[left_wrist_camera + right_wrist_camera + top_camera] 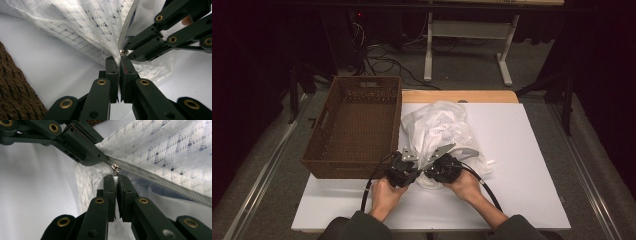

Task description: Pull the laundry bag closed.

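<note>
With both grippers clamped, left gripper (120, 58) on mesh bag (437, 127) fabric, right gripper (115, 175) on zipper pull (115, 167), zipper (160, 185) runs away rightward from right's jaws.

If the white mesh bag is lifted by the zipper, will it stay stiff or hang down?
The white mesh bag would probably sag: its thin lace fabric already lies crumpled and folds where the left gripper pinches it. It looks light, so it may slide on the smooth table.

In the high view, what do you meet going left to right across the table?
Brown woven basket → left gripper → right gripper, both at the white mesh bag → bare white tabletop.
</note>
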`<state>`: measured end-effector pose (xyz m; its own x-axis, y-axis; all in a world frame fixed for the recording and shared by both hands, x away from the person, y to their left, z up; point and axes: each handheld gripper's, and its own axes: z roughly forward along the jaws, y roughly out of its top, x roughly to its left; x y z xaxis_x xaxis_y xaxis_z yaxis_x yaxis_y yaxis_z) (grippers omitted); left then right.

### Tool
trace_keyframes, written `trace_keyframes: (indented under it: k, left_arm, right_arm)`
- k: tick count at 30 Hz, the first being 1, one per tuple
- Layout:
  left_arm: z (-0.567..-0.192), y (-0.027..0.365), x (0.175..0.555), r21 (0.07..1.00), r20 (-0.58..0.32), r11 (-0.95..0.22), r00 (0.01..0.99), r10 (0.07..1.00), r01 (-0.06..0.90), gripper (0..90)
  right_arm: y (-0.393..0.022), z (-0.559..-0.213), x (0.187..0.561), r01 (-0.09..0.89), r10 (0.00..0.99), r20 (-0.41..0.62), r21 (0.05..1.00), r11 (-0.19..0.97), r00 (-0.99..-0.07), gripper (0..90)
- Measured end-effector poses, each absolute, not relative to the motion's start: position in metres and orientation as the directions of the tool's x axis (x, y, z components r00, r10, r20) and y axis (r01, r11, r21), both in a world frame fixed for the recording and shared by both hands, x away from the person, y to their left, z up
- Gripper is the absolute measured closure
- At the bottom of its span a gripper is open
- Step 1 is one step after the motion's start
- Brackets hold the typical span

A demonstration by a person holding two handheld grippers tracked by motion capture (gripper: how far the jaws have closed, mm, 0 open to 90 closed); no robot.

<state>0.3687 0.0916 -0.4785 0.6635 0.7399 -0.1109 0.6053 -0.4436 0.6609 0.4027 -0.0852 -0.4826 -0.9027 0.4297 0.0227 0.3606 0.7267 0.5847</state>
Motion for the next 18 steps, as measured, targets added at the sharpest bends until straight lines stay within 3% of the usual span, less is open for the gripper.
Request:
trace_keyframes:
  k: [18]
  left_arm:
    - [-0.478, 0.095, 0.370, 0.653, -0.080, -0.459, 0.658, 0.748, 0.602, 86.7]
  right_arm:
    - [-0.102, -0.475, 0.399, 0.386, 0.471, -0.011, 0.556, 0.736, -0.882, 87.3]
